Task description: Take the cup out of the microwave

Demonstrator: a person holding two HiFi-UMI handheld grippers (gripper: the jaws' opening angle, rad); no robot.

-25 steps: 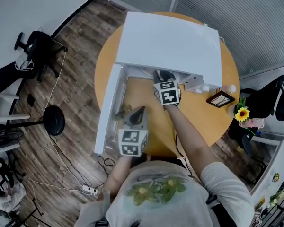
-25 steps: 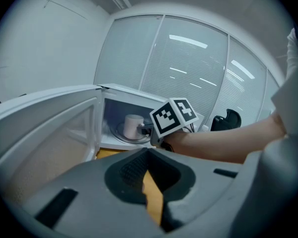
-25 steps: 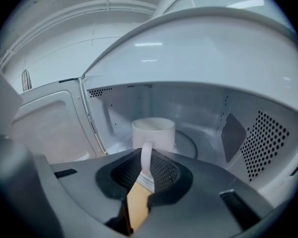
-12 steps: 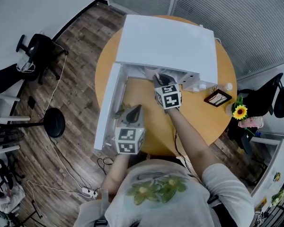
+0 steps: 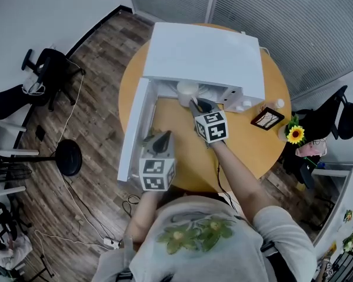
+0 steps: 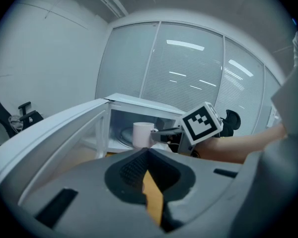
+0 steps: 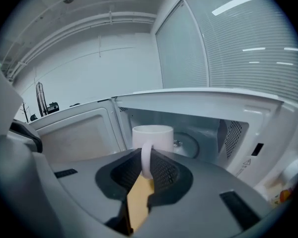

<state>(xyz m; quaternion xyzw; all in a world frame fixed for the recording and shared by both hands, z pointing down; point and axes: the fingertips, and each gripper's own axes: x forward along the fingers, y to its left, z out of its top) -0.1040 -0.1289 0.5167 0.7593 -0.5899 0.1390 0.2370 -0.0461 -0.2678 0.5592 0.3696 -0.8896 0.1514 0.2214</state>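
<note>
The white microwave point(image 5: 206, 54) stands on the round wooden table point(image 5: 253, 145), with its door point(image 5: 133, 131) swung open to the left. A white cup point(image 5: 187, 92) hangs at the oven's mouth, just in front of the cavity. My right gripper point(image 5: 195, 104) is shut on the cup's handle. In the right gripper view the handle point(image 7: 145, 160) sits pinched between the jaws, with the cup point(image 7: 153, 134) upright beyond them. My left gripper point(image 5: 164, 136) hovers over the table by the open door, shut and empty. From the left gripper view the cup point(image 6: 143, 134) and the right gripper point(image 6: 161, 131) show ahead.
A small picture frame point(image 5: 266, 118), a small bottle point(image 5: 276, 103) and a sunflower point(image 5: 295, 135) stand at the table's right side. Office chairs point(image 5: 50, 69), a black round stand point(image 5: 67, 156) and cables lie on the wooden floor at the left.
My right gripper has drawn back toward me and risen a little, bringing the cup out from under the microwave's top into sight. The left gripper has shifted slightly.
</note>
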